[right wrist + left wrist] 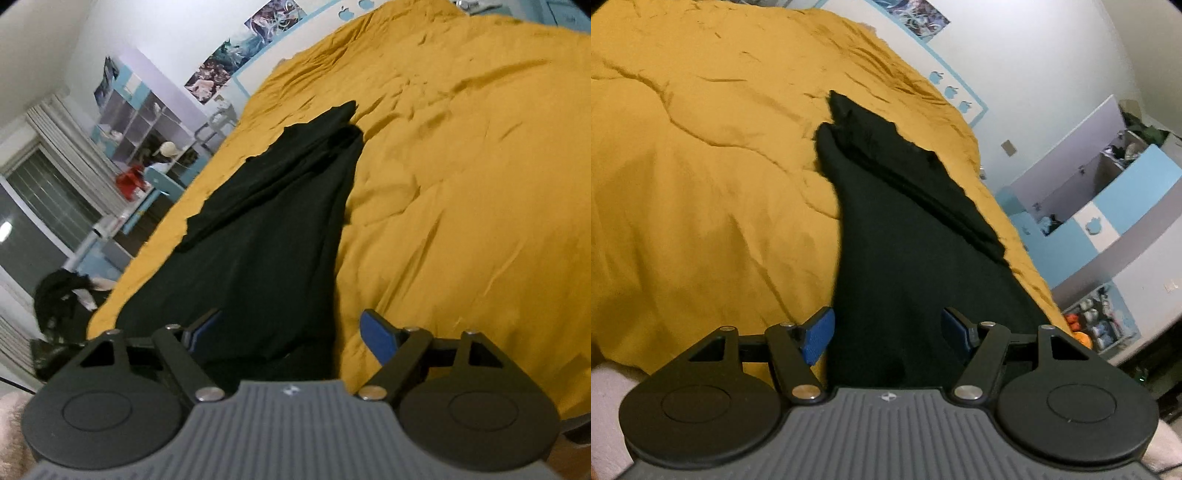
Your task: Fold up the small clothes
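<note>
Both jaws gape over black garment (905,229) on mustard quilt (701,166), shelves (1108,206) beyond.

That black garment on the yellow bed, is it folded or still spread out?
Partly folded. The black garment lies long on the yellow bedcover, with a narrower layer doubled over its far part, its edge showing in both views.

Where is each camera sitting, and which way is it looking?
Left wrist: on the left gripper, looking along its open blue fingers over the black cloth on the yellow bed, shelves to the right.
Right wrist: on the right gripper, fingers open, looking over the same cloth and bed, a window and shelves to the left.
Shared: cloth, bed, wall pictures.
</note>
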A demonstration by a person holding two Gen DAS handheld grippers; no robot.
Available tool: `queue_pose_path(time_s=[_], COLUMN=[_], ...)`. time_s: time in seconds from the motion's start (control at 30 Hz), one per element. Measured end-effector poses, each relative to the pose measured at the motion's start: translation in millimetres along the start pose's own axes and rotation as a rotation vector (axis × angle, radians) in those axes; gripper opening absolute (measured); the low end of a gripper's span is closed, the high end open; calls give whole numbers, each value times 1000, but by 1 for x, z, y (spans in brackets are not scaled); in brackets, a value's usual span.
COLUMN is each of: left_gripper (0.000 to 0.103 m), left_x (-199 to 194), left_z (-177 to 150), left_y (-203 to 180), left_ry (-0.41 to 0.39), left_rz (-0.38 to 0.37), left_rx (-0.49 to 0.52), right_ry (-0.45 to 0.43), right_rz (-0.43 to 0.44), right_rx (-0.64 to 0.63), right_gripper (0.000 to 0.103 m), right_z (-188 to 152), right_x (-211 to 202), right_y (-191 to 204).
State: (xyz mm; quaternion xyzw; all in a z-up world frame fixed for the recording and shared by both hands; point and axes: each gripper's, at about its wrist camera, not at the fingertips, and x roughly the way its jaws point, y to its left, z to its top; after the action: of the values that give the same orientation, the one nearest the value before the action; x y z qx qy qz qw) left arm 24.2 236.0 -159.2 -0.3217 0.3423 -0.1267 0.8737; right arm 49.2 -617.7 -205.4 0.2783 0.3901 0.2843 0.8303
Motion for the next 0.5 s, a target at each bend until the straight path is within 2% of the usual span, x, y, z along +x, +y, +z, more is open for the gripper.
queue_pose_path(time_s=[0.07,0.17,0.27,0.4,0.5], left_gripper=[76,76,77,77,77], left_x=[4,9,15,16,14], left_z=[2,0,-10,-17,-19], left_y=[4,9,13,14,18], left_ry=[7,24,77,72,80], left_rz=[18,-4,-110,-121,-188], left_rx=[-9,-27,-71,-79,-132], right_ry=[12,56,138,172,167], right_rz=[10,42,88,113,140], right_rx=[2,2,-3,4,23], right_gripper=[78,78,78,78,76], right_z=[2,4,-4,-12,-10], right_x=[3,9,17,27,26], right_y=[1,4,5,9,10])
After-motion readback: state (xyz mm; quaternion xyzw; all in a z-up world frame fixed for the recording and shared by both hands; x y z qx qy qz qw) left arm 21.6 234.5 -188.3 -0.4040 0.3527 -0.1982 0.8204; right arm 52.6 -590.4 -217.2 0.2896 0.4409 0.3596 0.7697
